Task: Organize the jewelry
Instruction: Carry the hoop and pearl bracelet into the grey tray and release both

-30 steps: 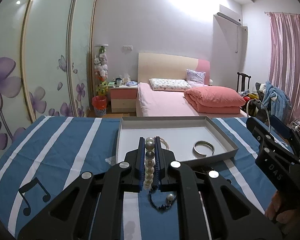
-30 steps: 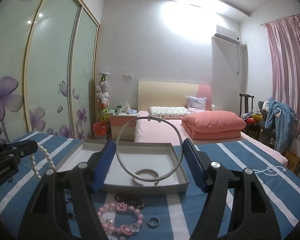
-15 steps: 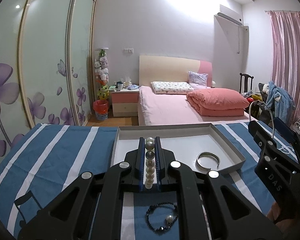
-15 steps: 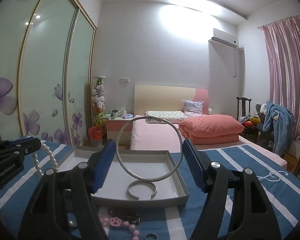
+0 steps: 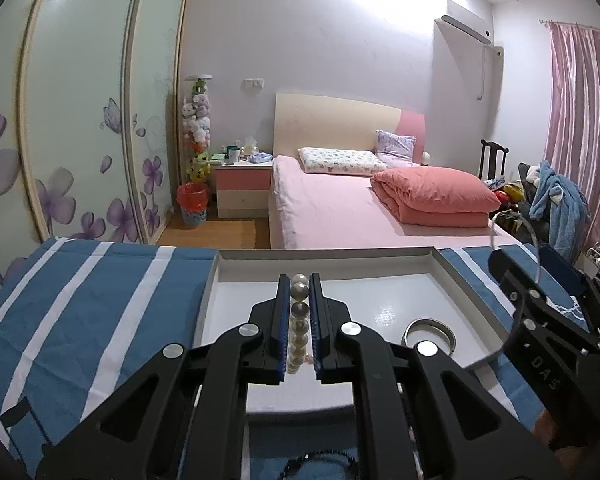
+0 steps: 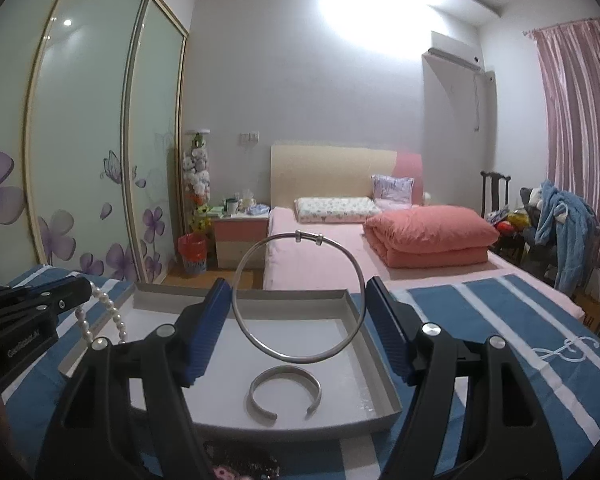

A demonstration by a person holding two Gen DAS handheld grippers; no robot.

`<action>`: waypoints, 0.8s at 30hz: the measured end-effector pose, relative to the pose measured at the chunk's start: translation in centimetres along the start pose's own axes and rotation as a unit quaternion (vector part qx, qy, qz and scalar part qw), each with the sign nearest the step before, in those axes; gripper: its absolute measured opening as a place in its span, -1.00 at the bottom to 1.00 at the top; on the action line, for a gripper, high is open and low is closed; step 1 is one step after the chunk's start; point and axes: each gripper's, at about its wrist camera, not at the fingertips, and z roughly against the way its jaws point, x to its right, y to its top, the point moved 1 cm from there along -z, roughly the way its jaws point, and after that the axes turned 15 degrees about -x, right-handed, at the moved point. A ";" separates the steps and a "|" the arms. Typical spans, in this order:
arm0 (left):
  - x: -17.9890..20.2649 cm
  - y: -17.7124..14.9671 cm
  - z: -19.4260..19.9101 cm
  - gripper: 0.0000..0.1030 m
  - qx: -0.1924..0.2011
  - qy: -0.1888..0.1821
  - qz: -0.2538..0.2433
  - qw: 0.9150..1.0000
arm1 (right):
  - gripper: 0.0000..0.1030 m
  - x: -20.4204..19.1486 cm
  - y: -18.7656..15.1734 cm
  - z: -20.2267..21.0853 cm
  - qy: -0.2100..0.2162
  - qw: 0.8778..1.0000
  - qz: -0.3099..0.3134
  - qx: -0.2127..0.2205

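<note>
Jewelry sits partly in the shallow white cardboard tray [image 5: 452, 268] on the blue-and-white striped cloth [image 5: 80, 292] covering the desk. In the left wrist view, the left gripper [image 5: 299, 322] has its jaws closed on a white pearl bead strand [image 5: 299, 312] above the tray — a silver open cuff bangle [image 5: 430, 332] lies on the tray floor to the right, and a dark beaded bracelet [image 5: 320, 462] lies on the cloth below.

In the right wrist view, the right gripper [image 6: 298, 320] holds a thin silver wire hoop bangle [image 6: 298, 296] upright between its jaws, over the tray [image 6: 380, 364]. The cuff [image 6: 284, 394] lies beneath it; the pearls [image 6: 100, 312] hang from the left gripper at the left edge.
</note>
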 end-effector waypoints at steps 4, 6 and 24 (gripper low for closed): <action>0.0 0.4 -1.5 -0.80 -0.016 -0.010 0.003 1.000 | 0.32 -0.1 0.5 -2.5 0.014 0.999 0.001 -0.042; -0.1 0.5 -2.2 -0.80 -0.024 -0.012 0.004 1.000 | 0.32 -0.2 0.5 -3.7 0.020 0.998 0.002 -0.063; -3.6 1.4 -3.2 -0.34 -0.043 -0.032 0.060 0.997 | 0.52 0.0 0.0 -7.3 0.052 0.987 -0.006 -0.149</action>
